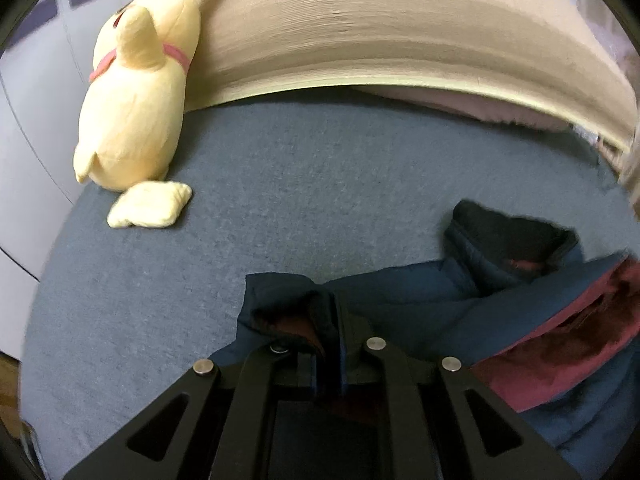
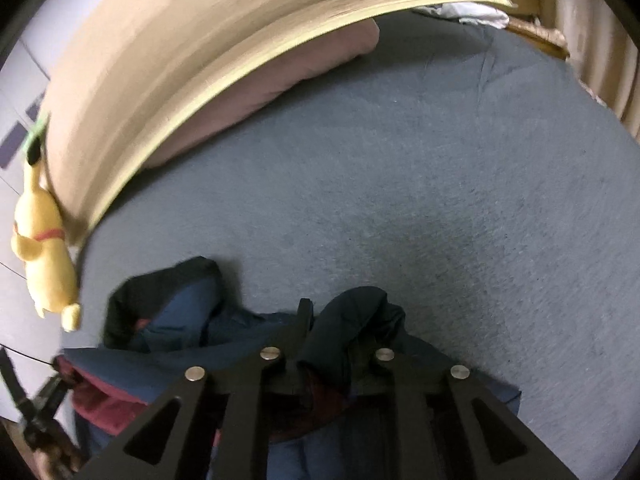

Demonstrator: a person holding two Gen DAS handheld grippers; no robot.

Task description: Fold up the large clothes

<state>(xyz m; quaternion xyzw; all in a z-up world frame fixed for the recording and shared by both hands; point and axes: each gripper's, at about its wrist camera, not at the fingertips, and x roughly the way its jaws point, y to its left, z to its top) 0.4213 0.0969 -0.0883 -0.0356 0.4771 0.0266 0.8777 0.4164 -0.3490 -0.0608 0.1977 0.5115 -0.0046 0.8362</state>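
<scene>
— How far along is the folding, from where you stand?

— Early, I'd judge. The jacket (image 1: 460, 300) lies bunched on the grey-blue bedsheet (image 1: 280, 184), low and to the right in the left wrist view and low and left of centre in the right wrist view. No flat fold shows yet; the upper edge is rumpled and one dark part stands up in a hump.

— What about the claws?

— The left gripper (image 1: 332, 344) has its jaws nearly together, pinched on a fold of navy cloth near a metal snap (image 1: 279, 348). The right gripper (image 2: 330, 344) has cloth bulging up between its narrow jaws; its right fingertip is hidden in the fabric, so I can't tell whether the pads press on it.

— So what's left?

— Most of it, I think: spreading it flat, bringing in the sides, then folding it over.

— How does the garment look?

— Navy blue outside with a dark red lining (image 1: 560, 344) turned out on one side, thick and puffy, with a black collar or cuff (image 1: 508, 236) sticking up.

— Anything else on the bed?

— A yellow plush toy (image 1: 136, 92) at the upper left, leaning on the tan headboard (image 1: 400, 32), well apart from the jacket.
</scene>
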